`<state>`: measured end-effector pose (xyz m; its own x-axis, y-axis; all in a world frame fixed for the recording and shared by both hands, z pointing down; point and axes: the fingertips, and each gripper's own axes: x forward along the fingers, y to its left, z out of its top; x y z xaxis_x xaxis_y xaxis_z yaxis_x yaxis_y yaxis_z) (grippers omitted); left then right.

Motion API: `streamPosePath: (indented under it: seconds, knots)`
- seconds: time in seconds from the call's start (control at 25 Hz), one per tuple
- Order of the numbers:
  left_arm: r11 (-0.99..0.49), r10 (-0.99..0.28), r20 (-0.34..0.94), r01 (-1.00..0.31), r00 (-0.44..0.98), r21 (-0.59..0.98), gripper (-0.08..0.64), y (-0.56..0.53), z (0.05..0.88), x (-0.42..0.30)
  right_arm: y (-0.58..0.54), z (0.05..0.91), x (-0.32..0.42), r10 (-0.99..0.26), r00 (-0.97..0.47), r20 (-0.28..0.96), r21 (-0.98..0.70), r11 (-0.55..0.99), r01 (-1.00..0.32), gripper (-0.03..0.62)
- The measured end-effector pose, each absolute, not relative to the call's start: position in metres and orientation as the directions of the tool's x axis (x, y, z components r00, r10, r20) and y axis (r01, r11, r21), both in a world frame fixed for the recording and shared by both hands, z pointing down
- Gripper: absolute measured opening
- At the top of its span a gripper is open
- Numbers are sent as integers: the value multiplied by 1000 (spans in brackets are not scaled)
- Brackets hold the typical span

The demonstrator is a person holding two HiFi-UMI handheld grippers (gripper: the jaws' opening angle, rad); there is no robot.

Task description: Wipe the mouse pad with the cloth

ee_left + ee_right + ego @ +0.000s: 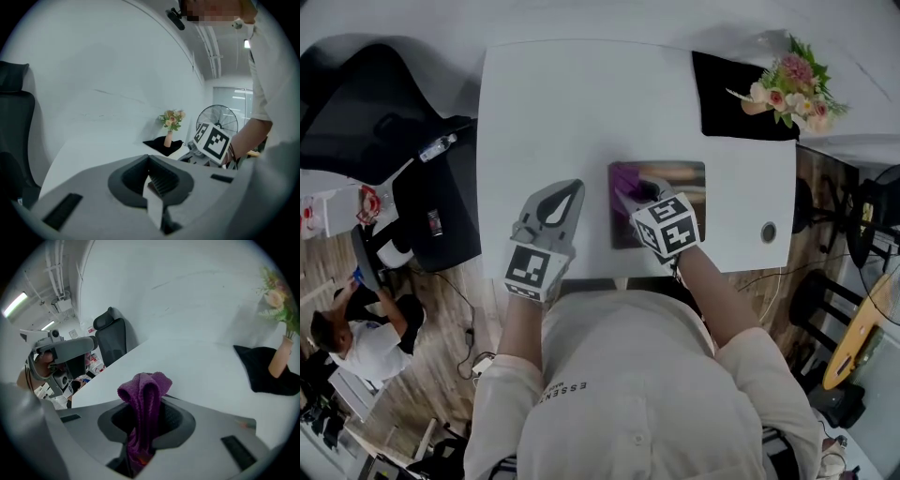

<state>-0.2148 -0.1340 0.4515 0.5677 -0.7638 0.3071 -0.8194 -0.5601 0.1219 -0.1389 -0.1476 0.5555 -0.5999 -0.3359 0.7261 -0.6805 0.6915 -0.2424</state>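
On the white table (562, 103) lies a brownish mouse pad (677, 180), near the front edge. My right gripper (630, 190) hovers over the pad's left part, shut on a purple cloth (624, 175). In the right gripper view the cloth (144, 390) bulges up from between the closed jaws of that gripper (144, 420). My left gripper (572, 191) is over bare table left of the pad, shut and holding nothing. Its jaws (152, 183) meet in its own view, where the right gripper's marker cube (213, 140) shows beyond.
A black mat (733, 98) with a vase of flowers (791, 86) sits at the table's far right corner. A cable grommet (768, 232) is right of the pad. A black office chair (356, 103) and a side table with a bottle (438, 147) stand left.
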Motion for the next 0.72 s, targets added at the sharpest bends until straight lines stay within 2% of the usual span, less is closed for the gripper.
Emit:
streamPosePath:
  seconds: [0.28,0.72]
  knots:
    - [-582,-747,299,-802,593,137,1,-142,457,-225,-153,580,-152,-287,-568,771,-252,682,-687,94]
    - [-564,-753,325,-816,572,129,0,-140,461,-201,-160,583,-134,-253,-605,755,-308,678,-668,98]
